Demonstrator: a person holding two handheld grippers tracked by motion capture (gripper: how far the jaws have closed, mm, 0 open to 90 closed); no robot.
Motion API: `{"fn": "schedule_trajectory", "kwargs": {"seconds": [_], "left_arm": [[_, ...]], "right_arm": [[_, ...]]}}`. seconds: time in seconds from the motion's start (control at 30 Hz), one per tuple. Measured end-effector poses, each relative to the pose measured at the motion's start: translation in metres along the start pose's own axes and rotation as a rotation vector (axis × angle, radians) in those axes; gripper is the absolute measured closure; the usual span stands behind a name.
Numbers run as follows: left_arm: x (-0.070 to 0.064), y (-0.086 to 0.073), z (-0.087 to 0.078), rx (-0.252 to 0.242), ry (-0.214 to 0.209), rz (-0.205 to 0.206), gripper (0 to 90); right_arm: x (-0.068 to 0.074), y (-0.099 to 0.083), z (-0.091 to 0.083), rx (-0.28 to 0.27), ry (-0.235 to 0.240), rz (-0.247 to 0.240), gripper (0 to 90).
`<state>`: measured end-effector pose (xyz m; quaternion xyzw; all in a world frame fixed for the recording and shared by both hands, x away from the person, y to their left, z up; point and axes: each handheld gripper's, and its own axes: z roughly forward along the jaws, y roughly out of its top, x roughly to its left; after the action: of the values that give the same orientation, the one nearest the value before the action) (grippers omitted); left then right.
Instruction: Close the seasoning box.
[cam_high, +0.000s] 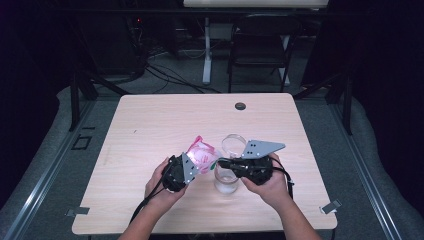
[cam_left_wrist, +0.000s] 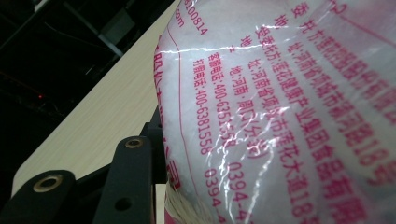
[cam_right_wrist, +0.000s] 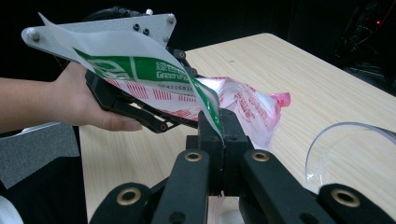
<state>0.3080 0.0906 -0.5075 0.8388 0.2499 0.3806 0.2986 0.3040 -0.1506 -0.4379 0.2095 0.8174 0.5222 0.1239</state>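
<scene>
Step in hand: opening or tearing the plastic bag (cam_high: 201, 154) over the clear glass jar (cam_high: 229, 165), as I judge it, so the white contents can go in.
Bag: held off the table (cam_high: 150, 125) between both grippers, just left of the jar's mouth; red print on clear film, with a green-and-white strip at its edge.
Left gripper (cam_high: 192, 167): clamped on the bag's body; in its own view the film sits tight against the black jaw.
Right gripper (cam_right_wrist: 219, 135): jaws pressed together, pinching the green-striped edge (cam_right_wrist: 154, 70).
Jar: upright near the table's middle, under the right hand (cam_high: 267, 185).
Doing it well: keep the left grip firm and steady, and pull the right one away slowly along the edge.
Risk: a jerk could spill the contents or knock the jar.
</scene>
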Motion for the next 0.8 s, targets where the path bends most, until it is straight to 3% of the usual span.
{"fn": "schedule_trajectory", "kwargs": {"seconds": [0.33, 0.8], "left_arm": [[-0.001, 0.0014, 0.0016, 0.007, 0.05, 0.058, 58.2], [-0.0026, 0.0005, 0.0027, 0.011, 0.095, 0.105, 58.3]], "right_arm": [[-0.0033, -0.0055, 0.0005, 0.007, 0.001, 0.024, 90.0], [-0.005, -0.01, 0.0028, 0.016, 0.001, 0.036, 90.0]]}}
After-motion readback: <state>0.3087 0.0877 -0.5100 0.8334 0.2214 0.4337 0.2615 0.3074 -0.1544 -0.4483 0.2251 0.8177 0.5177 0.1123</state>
